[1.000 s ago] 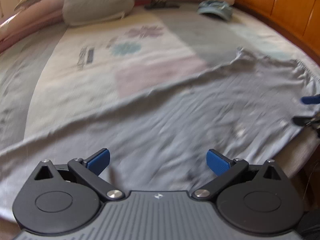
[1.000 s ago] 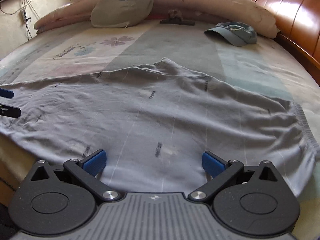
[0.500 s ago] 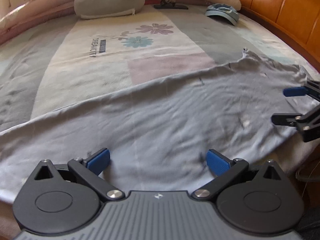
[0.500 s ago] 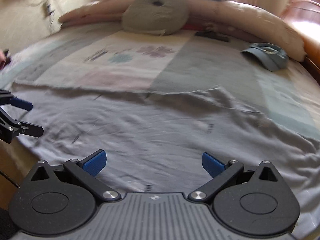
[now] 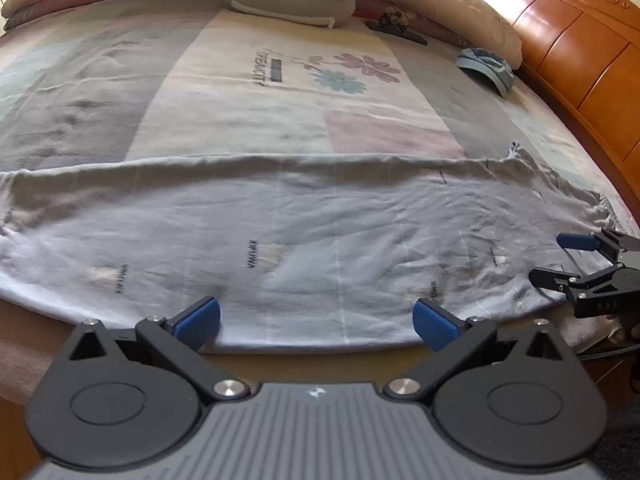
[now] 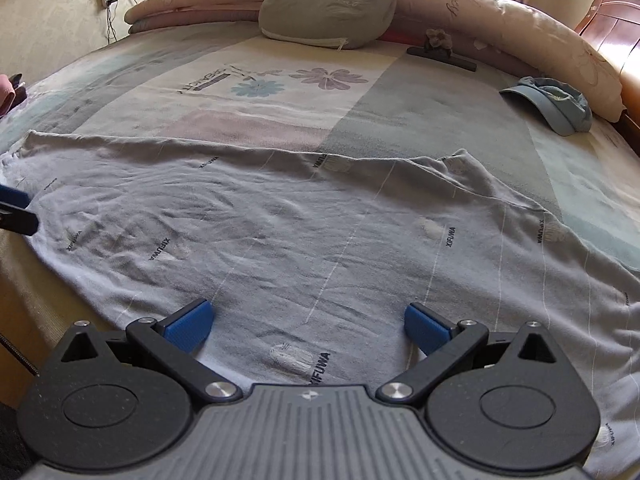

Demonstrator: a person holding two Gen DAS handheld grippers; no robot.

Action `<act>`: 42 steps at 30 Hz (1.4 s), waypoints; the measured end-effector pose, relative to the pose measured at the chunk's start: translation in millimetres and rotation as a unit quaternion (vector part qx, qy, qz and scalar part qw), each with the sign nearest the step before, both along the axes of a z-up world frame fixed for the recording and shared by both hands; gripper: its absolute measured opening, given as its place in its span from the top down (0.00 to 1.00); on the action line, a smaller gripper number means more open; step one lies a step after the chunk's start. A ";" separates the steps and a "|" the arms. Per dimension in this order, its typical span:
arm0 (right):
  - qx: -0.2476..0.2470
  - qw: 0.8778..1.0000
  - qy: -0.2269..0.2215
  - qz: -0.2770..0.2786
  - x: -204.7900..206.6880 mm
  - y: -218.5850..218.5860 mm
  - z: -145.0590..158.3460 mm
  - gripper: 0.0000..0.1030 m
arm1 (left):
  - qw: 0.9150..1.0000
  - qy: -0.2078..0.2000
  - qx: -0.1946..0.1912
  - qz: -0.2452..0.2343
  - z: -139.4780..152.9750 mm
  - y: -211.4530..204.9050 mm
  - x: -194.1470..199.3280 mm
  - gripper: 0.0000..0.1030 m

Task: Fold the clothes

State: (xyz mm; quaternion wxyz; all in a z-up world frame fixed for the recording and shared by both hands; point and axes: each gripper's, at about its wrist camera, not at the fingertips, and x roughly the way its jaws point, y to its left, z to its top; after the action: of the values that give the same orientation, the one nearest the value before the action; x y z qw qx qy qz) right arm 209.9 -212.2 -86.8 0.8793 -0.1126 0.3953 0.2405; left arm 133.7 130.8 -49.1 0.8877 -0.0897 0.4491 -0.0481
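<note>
Wrinkled grey garment (image 5: 304,220) lies flat; left claw (image 5: 316,318), right claw (image 6: 306,322) both spread.

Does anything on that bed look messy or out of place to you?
Mostly tidy. The grey garment lies spread but wrinkled, its near edge hanging over the bed's side. A blue cap sits loose near the pillows, beside a dark clip-like item. Both tongs, left and right, are open.

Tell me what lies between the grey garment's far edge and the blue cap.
Only bare patchwork bedspread separates the grey garment from the blue cap, clearest in the right wrist view.
</note>
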 end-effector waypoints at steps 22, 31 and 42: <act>-0.016 0.999 0.010 -0.038 -1.3 8.9 2.8 0.00 | 0.988 -0.022 0.041 0.145 -7.9 124.7 10.7 0.01; -0.032 0.997 0.028 -0.063 1.4 15.9 5.1 0.00 | 0.991 -0.074 0.032 0.109 9.7 137.0 31.5 0.01; -0.041 0.994 0.039 -0.089 2.4 20.5 6.0 0.00 | 0.988 -0.078 0.032 0.128 8.6 151.0 45.2 0.01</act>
State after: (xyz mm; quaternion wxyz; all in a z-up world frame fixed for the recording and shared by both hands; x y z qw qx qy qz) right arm 212.3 -191.6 -80.8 0.8760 -0.1034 0.4469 0.1490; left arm 178.8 281.8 -40.5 0.9213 -0.1137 0.3646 0.0736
